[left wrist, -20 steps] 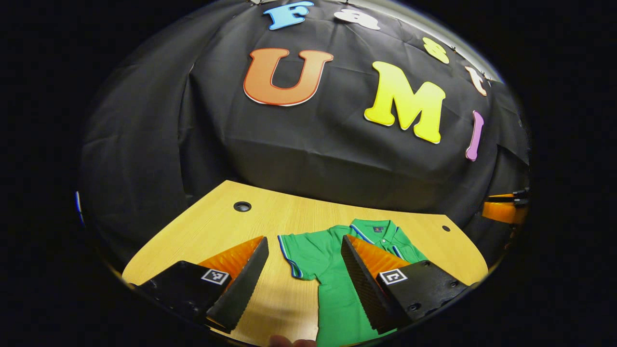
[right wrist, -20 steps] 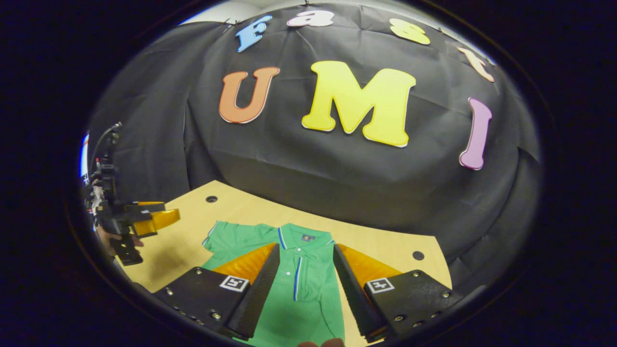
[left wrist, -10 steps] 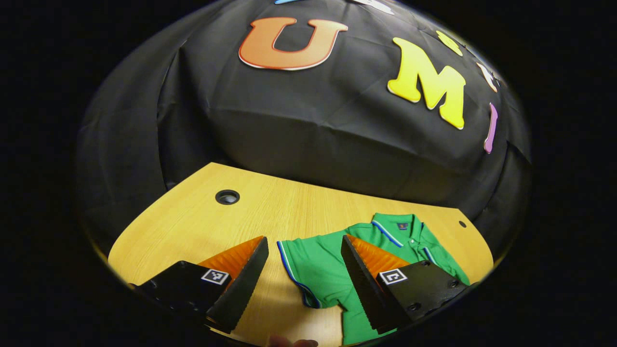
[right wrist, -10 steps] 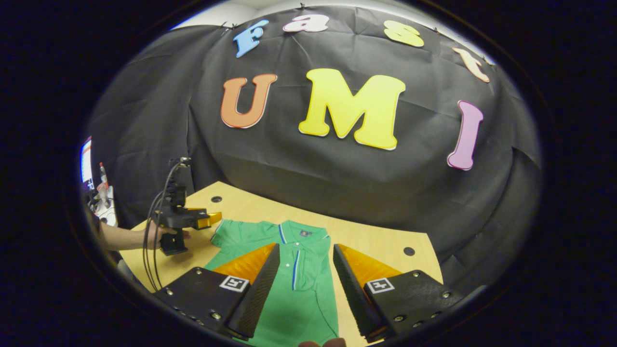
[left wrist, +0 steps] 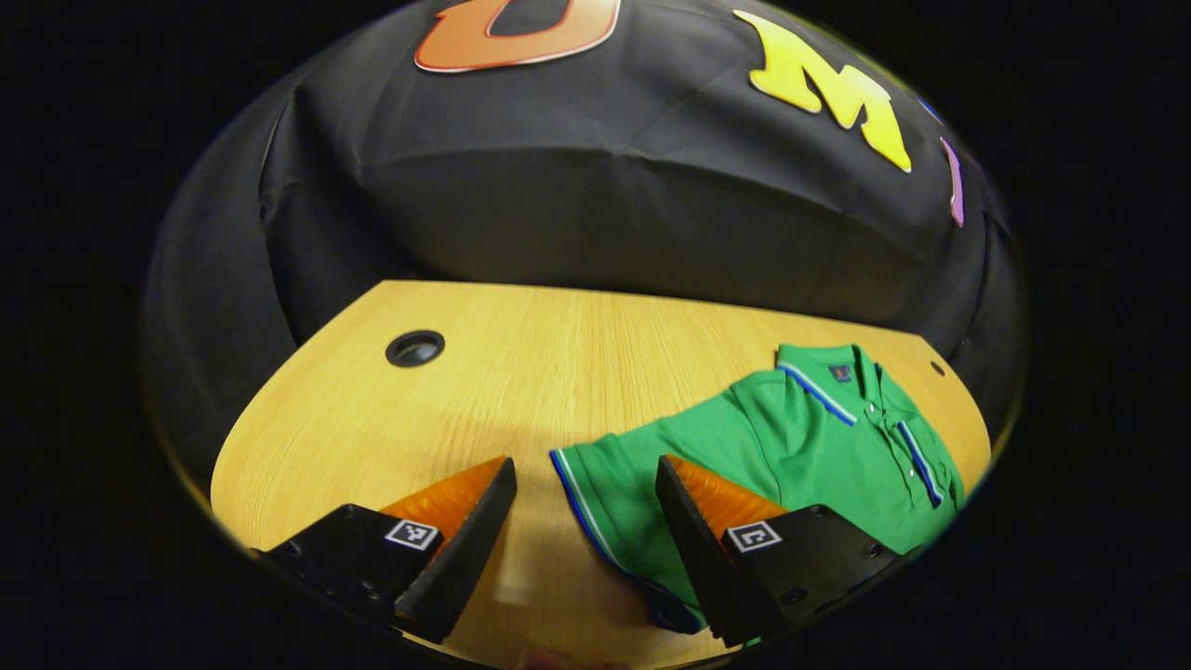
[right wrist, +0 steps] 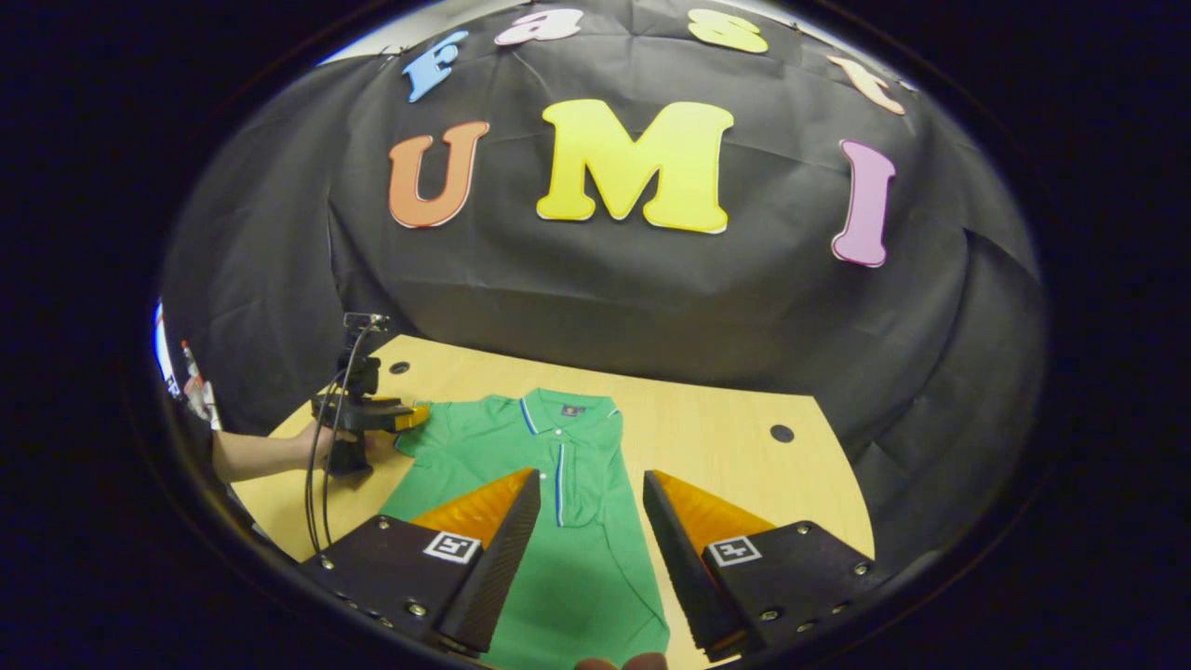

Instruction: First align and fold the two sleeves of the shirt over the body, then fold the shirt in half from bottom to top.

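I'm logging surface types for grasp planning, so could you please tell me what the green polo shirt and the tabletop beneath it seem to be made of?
The green polo shirt looks like soft matte knit fabric: it drapes limply, with soft creases and a striped collar. The light tabletop looks like wood or wood-grain laminate, smooth with a slight sheen; fine parallel grain lines show, though the pictures cannot settle solid wood or veneer.

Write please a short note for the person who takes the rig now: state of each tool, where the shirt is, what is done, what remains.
Left tool: open, at the sleeve cuff, not gripping.
Right tool: open, above the shirt's body, holding nothing.
Shirt: flat on the table, collar towards the wall.
Done: no fold visible.
Left: fold both sleeves over the body, then bottom to top.
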`<state>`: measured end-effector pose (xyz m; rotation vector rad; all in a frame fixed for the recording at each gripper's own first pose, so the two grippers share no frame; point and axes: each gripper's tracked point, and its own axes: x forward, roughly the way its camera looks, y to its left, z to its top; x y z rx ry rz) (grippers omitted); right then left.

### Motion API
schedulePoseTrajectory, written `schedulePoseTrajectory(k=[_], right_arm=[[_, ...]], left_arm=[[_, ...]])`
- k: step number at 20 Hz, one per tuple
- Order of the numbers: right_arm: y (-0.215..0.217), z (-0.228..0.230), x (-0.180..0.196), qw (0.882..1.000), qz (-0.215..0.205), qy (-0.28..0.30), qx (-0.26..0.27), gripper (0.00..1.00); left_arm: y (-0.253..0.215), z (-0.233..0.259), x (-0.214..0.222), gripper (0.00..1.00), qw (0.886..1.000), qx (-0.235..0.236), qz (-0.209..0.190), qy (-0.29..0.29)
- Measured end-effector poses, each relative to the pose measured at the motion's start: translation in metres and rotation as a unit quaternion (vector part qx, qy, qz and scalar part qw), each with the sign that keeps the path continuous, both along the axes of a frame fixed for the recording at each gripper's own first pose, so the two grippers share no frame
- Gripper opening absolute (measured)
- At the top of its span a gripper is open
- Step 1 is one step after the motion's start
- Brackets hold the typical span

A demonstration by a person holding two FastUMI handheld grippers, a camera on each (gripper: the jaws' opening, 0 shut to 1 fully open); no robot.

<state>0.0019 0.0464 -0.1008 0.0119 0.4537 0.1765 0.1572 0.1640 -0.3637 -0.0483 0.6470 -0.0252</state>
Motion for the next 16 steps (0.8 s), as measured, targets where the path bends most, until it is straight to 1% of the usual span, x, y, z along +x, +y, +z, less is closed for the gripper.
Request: schedulePoseTrajectory(k=[1,3,4,6,8,9,11,12,13,16], right_arm=[[0.0,-0.001,0.001,1.0,-0.002,-0.001,0.004,0.74],[0.001,0.0,0.001,1.0,-0.005,-0.001,0.016,0.75],[0.0,0.0,0.001,1.0,-0.006,-0.002,0.019,0.74],[-0.003,-0.002,0.001,1.0,-0.01,0.001,0.026,0.74],[-0.01,-0.004,0.001,0.999,-0.017,0.001,0.029,0.74],[-0.014,-0.004,0.001,0.999,-0.021,0.001,0.034,0.74],[-0.024,-0.009,0.001,0.999,-0.033,0.004,0.043,0.74],[-0.03,-0.012,0.0,0.998,-0.043,0.005,0.044,0.75],[-0.035,-0.014,0.0,0.998,-0.049,0.005,0.046,0.74],[-0.041,-0.018,0.0,0.997,-0.061,0.01,0.054,0.74]], left_arm=[[-0.001,-0.002,-0.003,0.98,1.0,0.016,-0.006,0.005],[-0.004,-0.001,-0.006,0.98,1.0,0.012,-0.002,0.009],[-0.005,-0.001,-0.007,0.98,1.0,0.013,-0.002,0.012],[-0.002,-0.001,-0.005,0.98,1.0,0.02,0.008,0.005],[-0.003,-0.002,-0.005,0.52,1.0,0.02,0.002,0.005],[-0.007,0.001,-0.005,0.35,1.0,0.019,-0.01,0.005],[-0.015,0.002,-0.003,0.12,0.999,0.023,-0.031,0.01],[-0.021,0.005,-0.004,0.05,0.999,0.018,-0.039,0.01],[-0.024,0.011,-0.001,0.05,0.999,0.016,-0.04,0.002],[-0.034,0.039,0.004,0.03,0.998,0.008,-0.049,-0.029]])
